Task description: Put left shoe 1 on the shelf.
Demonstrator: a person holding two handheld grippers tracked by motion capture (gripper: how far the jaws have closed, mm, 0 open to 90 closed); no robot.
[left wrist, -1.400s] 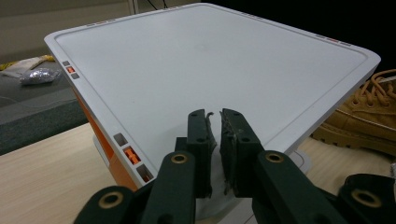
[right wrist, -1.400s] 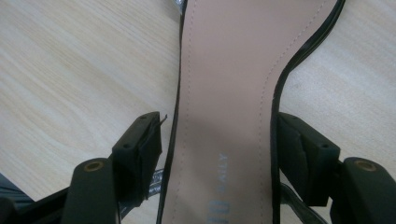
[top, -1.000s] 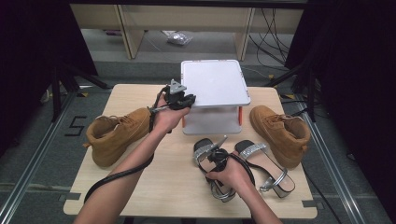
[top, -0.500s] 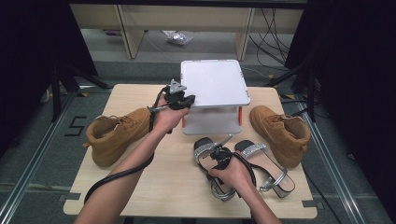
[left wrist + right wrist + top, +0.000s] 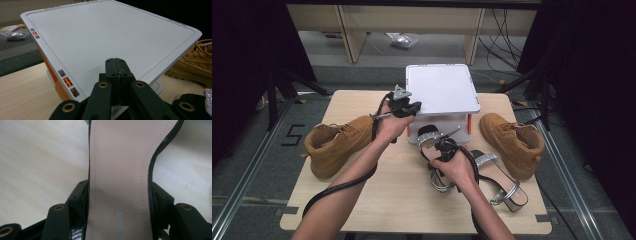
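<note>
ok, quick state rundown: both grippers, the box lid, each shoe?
left gripper: shut on the edge of the white lid.
white lid: tilted, raised off the box.
right gripper: shut on the held sandal, jaws across its sole.
held sandal: toe strap toward the box.
other sandal: lying on the table.
left boot: upright.
right boot: upright.

My right hand [image 5: 455, 167] covers the middle of the sandal [image 5: 432, 145] in the high view, and my right tongs' camera cuts off its toe and heel. The white box [image 5: 110, 37] hides most of its orange side from my left tongs' camera, and the boot [image 5: 195, 62] runs off the frame's edge.
</note>
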